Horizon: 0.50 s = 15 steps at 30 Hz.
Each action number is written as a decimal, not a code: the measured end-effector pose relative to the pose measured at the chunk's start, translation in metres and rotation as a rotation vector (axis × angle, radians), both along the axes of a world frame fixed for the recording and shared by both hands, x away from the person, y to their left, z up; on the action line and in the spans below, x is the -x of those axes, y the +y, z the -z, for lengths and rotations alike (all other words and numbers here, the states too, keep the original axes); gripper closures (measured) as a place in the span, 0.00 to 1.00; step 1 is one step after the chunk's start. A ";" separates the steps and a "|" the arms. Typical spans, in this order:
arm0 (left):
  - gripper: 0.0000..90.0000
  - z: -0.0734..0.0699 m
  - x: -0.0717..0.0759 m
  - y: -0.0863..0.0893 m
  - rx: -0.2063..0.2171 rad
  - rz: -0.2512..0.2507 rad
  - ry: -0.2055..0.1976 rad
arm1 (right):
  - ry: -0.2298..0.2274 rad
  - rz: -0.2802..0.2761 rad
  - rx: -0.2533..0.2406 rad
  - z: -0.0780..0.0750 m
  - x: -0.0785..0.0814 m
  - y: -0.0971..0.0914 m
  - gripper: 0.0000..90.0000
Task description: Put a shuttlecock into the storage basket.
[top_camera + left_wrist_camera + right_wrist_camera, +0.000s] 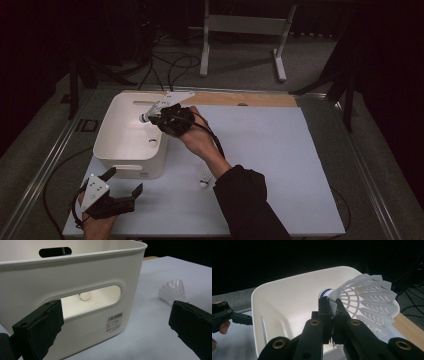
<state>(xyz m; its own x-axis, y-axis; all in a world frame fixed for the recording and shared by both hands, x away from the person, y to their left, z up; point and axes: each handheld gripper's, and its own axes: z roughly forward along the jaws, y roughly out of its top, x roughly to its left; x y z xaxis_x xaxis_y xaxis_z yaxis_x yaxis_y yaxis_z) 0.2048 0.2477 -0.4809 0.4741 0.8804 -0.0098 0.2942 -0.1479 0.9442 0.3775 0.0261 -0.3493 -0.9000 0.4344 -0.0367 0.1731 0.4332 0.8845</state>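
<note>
Item: shuttlecock (362,300), clenched by its skirt in your right tool (331,307), which hung over the open white bin (131,150); a second shuttlecock (203,180) lay on the desk (280,165) beside your forearm. Your left tool (122,182) stood released, facing the bin's near wall. Best practice: lower the cork below the rim before letting go.

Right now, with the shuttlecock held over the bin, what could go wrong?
1. The right claw pinches the shuttlecock only by its thin skirt; it could crush or slip.
2. It hangs near the bin rim, so a drop might land outside.
3. The second shuttlecock lies beside the forearm, which could knock it.
</note>
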 end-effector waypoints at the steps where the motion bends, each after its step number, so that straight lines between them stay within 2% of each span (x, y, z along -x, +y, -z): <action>1: 0.00 0.000 0.000 0.000 0.000 0.000 0.000 | -0.004 -0.003 0.001 0.000 0.000 0.001 0.98; 15: 0.00 0.000 0.000 0.000 0.003 -0.001 -0.001 | -0.003 -0.014 -0.009 -0.001 0.003 0.011 0.98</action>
<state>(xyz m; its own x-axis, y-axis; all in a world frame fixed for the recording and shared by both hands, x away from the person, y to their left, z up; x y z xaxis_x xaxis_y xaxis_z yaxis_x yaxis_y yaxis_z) 0.2048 0.2477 -0.4808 0.4735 0.8807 -0.0115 0.2932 -0.1453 0.9449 0.3745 0.0368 -0.3481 -0.9060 0.4219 -0.0358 0.1639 0.4275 0.8890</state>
